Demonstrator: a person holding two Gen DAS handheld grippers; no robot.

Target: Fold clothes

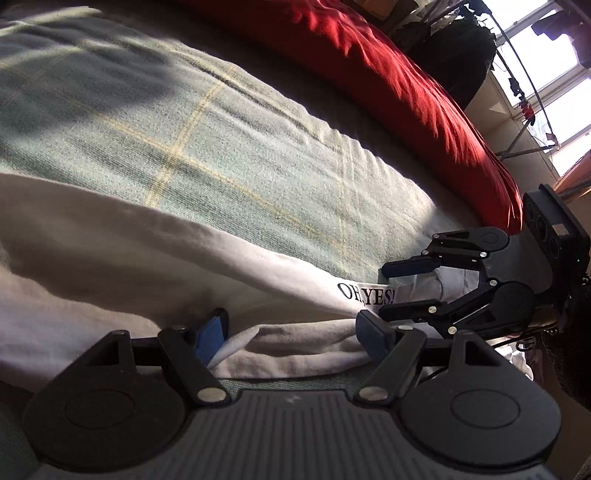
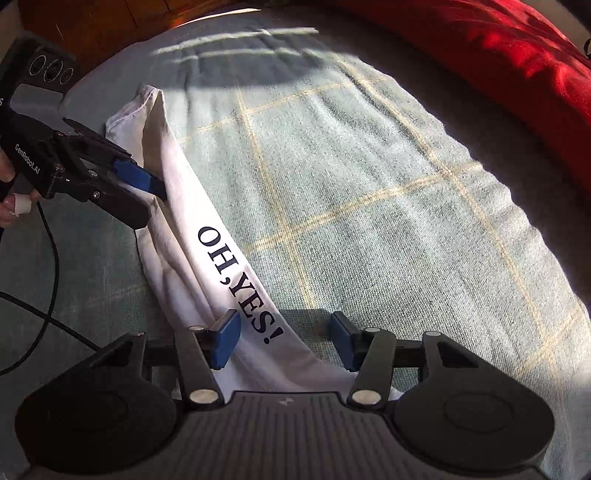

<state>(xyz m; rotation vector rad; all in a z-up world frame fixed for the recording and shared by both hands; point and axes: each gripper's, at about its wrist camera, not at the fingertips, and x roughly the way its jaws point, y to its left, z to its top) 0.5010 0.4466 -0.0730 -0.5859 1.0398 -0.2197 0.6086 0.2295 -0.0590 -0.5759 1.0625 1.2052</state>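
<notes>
Pale green checked blanket [image 2: 369, 192] covers bed, sunlit with shadow bands. Red cushion [image 1: 402, 85] along far edge. Bright window [image 1: 546, 66] beyond. Wooden furniture [image 2: 110, 22] behind.

Left tongs [image 1: 291, 334] and right tongs [image 2: 284, 339] both spread wide, low.

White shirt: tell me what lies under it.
The white shirt lies on a pale green checked blanket, visible all round it. What is beneath its folded layers is covered.
</notes>
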